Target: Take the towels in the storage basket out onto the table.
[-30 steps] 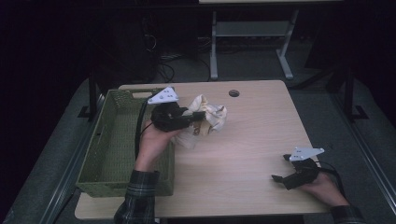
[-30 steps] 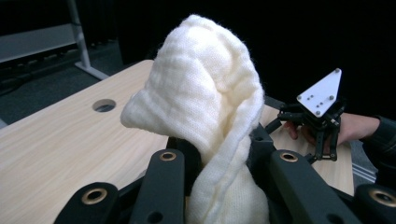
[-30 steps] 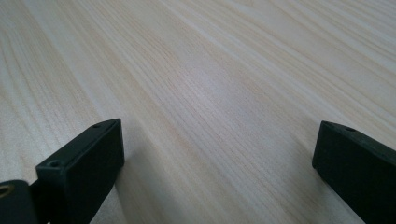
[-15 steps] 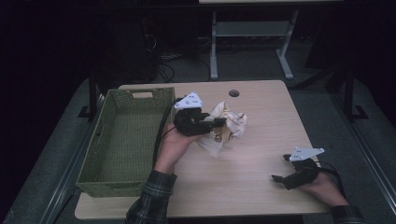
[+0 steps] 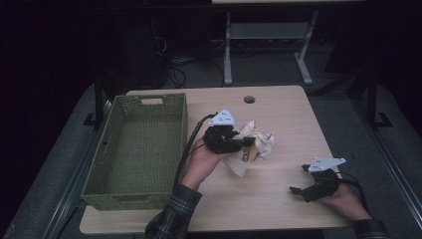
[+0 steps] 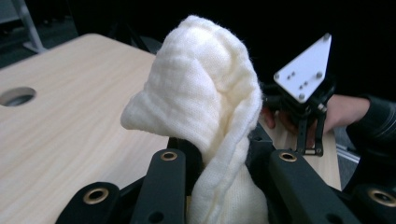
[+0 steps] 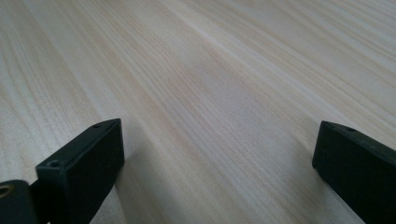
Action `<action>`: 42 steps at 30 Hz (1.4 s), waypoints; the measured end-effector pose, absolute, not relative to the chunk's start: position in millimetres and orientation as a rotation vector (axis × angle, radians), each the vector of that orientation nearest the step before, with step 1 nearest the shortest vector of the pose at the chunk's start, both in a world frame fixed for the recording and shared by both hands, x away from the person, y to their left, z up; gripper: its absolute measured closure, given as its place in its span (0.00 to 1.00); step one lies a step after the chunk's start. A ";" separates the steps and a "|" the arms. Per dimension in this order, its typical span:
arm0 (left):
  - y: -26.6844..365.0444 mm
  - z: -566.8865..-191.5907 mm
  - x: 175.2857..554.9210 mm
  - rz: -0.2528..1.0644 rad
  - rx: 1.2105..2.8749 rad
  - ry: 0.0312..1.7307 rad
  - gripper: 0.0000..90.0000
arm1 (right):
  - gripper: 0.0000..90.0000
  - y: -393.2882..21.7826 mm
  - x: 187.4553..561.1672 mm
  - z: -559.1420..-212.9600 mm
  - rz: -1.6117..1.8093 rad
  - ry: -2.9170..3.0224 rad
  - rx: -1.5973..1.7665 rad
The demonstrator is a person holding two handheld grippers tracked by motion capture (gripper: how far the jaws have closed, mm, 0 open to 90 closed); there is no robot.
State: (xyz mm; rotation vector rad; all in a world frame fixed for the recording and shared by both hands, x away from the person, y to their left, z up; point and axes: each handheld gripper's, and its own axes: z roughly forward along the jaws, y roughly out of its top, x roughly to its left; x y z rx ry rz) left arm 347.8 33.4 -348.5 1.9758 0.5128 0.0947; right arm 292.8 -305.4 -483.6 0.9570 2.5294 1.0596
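Note:
A crumpled cream cloth [image 5: 260, 143] hangs bunched in my left gripper [image 5: 250, 144] over the middle of the wooden table [image 5: 278, 214], its lower folds touching the top. In the left gripper view the cloth [image 6: 205, 93] rises between both black jaws of my left gripper [image 6: 224, 158], which are shut on it. My right gripper [image 5: 298, 179] rests near the table's front right corner, pointing left. In the right gripper view its jaws stand wide apart over bare wood, so my right gripper [image 7: 217, 140] is open with nothing between them.
A green woven basket [image 5: 182, 130] stands along the table's left side, nothing visible inside. A round cable hole [image 5: 249, 99] sits near the far edge. A desk frame [image 5: 228, 55] stands on the dark floor behind. The right gripper [image 6: 309, 148] shows farther off in the left gripper view.
My left gripper has carried the cloth rightward and down, from beside the basket to the table's middle. The right gripper has stayed put.

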 end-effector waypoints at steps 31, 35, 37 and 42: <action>-36.4 -459.5 339.1 0.109 2.241 0.476 0.74 | 0.02 -305.5 292.8 -483.5 1.060 2.531 0.957; -32.8 -459.6 342.1 0.072 2.224 0.500 0.57 | 0.02 -305.7 292.9 -483.5 1.058 2.532 0.952; -29.4 -456.8 342.7 0.069 2.214 0.497 0.52 | 0.02 -305.4 292.7 -483.4 1.060 2.532 0.959; -17.9 -444.8 340.7 0.086 2.179 0.512 0.44 | 0.02 -305.5 292.8 -483.5 1.060 2.531 0.956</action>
